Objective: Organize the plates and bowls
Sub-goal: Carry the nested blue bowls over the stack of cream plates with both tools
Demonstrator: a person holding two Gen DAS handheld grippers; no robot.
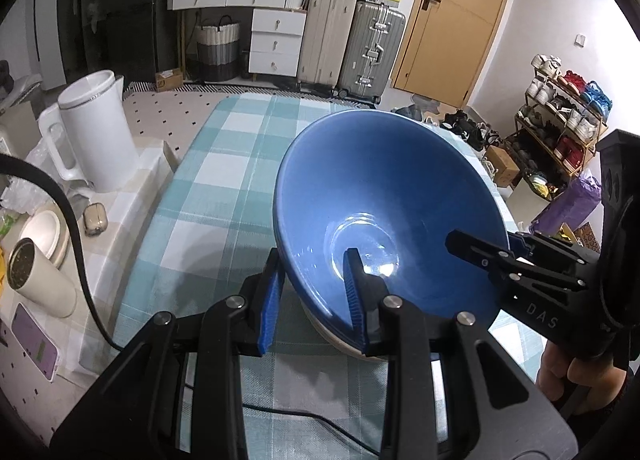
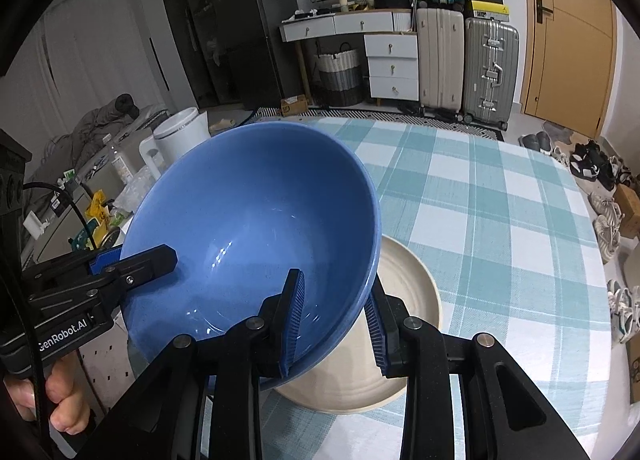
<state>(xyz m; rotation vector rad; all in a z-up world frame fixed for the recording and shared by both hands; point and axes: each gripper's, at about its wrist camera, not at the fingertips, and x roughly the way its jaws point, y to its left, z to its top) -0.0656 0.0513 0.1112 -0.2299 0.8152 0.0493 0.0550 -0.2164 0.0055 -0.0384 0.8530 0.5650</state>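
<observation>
A large blue bowl (image 1: 384, 195) hangs tilted above the checked tablecloth, gripped at its rim from two sides. My left gripper (image 1: 312, 296) is shut on the near rim, one blue pad inside and one outside. My right gripper (image 1: 492, 242) clamps the rim on the right in that view. From the right wrist, the blue bowl (image 2: 248, 219) fills the left half, my right gripper (image 2: 336, 324) is shut on its near edge, and my left gripper (image 2: 128, 258) holds the left edge. A cream plate (image 2: 412, 300) lies on the cloth partly under the bowl.
A white kettle (image 1: 96, 131), a cream cup on its side (image 1: 40, 280), a small cream dish (image 1: 42, 236) and a phone (image 1: 34, 344) crowd the table's left strip. A black cable (image 1: 76, 244) trails there. The checked cloth (image 2: 500, 227) stretches far and right.
</observation>
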